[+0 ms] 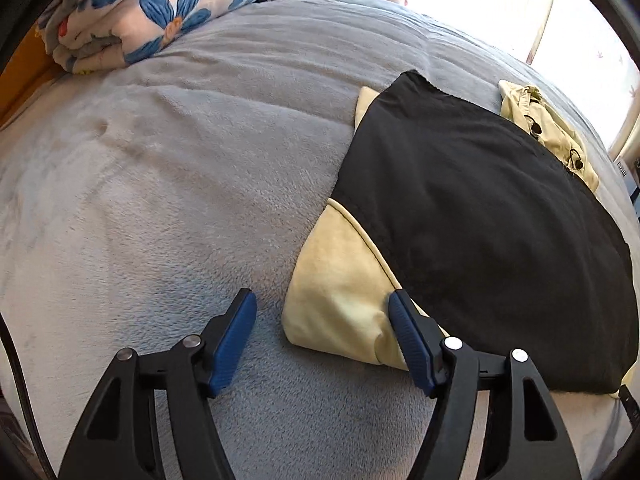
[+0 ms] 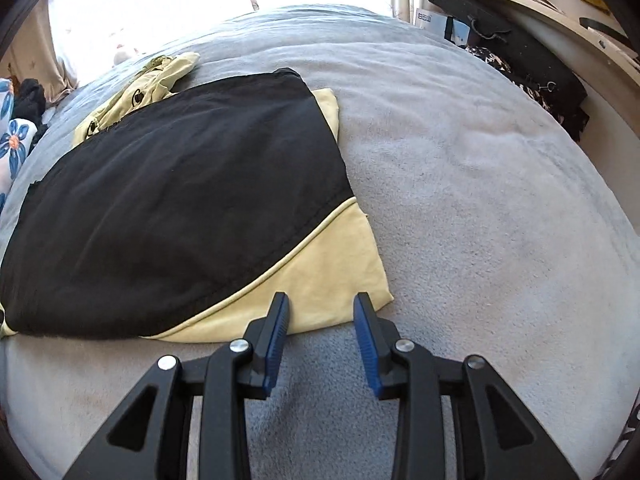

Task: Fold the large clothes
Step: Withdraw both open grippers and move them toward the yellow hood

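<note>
Left gripper [image 1: 322, 304] spread wide, nothing gripped, poised at near corner of black-and-yellow garment [image 1: 472, 208]. Right gripper [image 2: 321, 306] parted, nothing gripped, at yellow edge. Garment laid flat on grey blanket [image 1: 180, 180]. Beige jacket [image 1: 548, 128] bunched behind; floral quilt [image 1: 160, 12] far off.

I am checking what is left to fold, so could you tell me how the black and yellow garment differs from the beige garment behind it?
The black and yellow garment lies spread flat and smooth; the beige garment lies crumpled in a heap. The black and yellow one covers much more of the grey blanket and sits nearer both open grippers, the left gripper and right gripper. The beige one has dark buttons. Both rest on the blanket, ungripped.
</note>
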Available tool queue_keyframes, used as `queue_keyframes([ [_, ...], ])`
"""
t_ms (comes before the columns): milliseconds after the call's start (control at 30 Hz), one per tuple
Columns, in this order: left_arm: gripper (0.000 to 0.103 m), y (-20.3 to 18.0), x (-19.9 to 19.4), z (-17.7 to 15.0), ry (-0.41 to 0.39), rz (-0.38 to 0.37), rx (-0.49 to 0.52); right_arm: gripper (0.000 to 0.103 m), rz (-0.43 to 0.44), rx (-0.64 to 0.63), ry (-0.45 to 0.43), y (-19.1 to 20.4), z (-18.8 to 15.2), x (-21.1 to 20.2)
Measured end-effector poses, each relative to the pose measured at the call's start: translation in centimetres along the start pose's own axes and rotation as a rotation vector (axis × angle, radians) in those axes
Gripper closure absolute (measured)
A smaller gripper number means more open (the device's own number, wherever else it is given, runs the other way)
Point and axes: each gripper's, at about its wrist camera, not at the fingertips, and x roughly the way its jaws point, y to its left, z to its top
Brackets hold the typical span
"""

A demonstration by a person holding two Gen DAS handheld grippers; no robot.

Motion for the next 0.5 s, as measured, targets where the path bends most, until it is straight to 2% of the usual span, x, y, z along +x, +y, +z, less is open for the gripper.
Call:
queue_keyframes([
  [300, 0.035, -1.1, -5.0, -0.7, -0.056, 0.039, 0.071, 0.07, 0.068, 0.044, 0.016, 0.1, -0.3, -1.5],
  [500, 0.035, -2.4, -7.5, -1.0, -0.061, 0.035, 0.113, 0.07, 0.121, 0.012, 0.032, 1.5, -0.6, -2.7],
])
